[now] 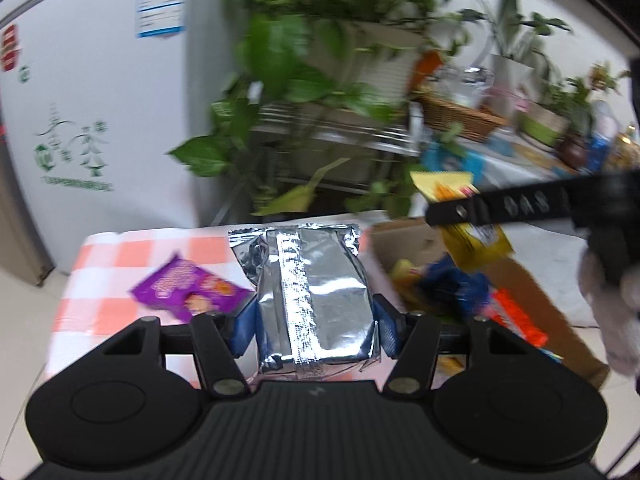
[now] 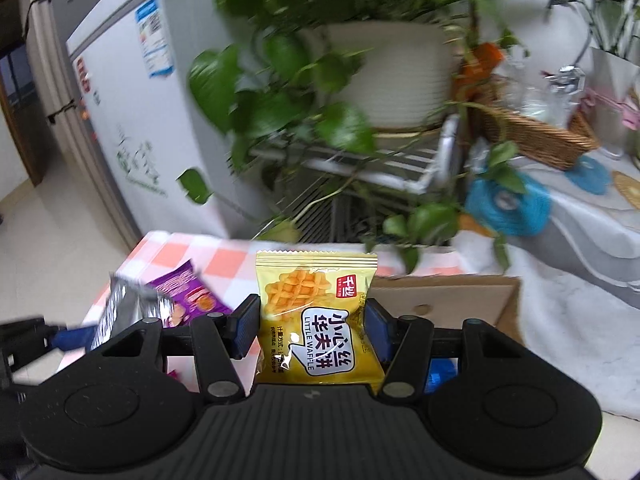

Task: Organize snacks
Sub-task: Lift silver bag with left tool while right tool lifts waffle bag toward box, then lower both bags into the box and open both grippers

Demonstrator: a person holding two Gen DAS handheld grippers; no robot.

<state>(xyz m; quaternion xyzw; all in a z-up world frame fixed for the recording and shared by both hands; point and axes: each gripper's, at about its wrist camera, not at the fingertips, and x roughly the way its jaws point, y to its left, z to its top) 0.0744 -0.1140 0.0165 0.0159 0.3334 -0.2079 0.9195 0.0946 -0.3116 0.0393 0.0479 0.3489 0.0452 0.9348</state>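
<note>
My left gripper (image 1: 314, 330) is shut on a silver foil snack packet (image 1: 316, 292), seam side up, held above the checkered table (image 1: 120, 256). My right gripper (image 2: 312, 330) is shut on a yellow waffle packet (image 2: 320, 320). In the left wrist view the right gripper (image 1: 500, 204) holds the yellow packet (image 1: 476, 240) over the cardboard box (image 1: 532, 292). A purple snack packet (image 1: 188, 286) lies on the table; it also shows in the right wrist view (image 2: 188, 292). The box (image 2: 444, 300) lies beyond the right gripper. The silver packet (image 2: 124, 312) shows at left.
The box holds several snacks, among them blue (image 1: 456, 284) and orange (image 1: 516, 316) packets. Potted plants on a metal rack (image 2: 384, 76) stand behind the table. A fridge (image 1: 80, 100) is at left. A wicker basket (image 2: 536, 136) sits on a counter at right.
</note>
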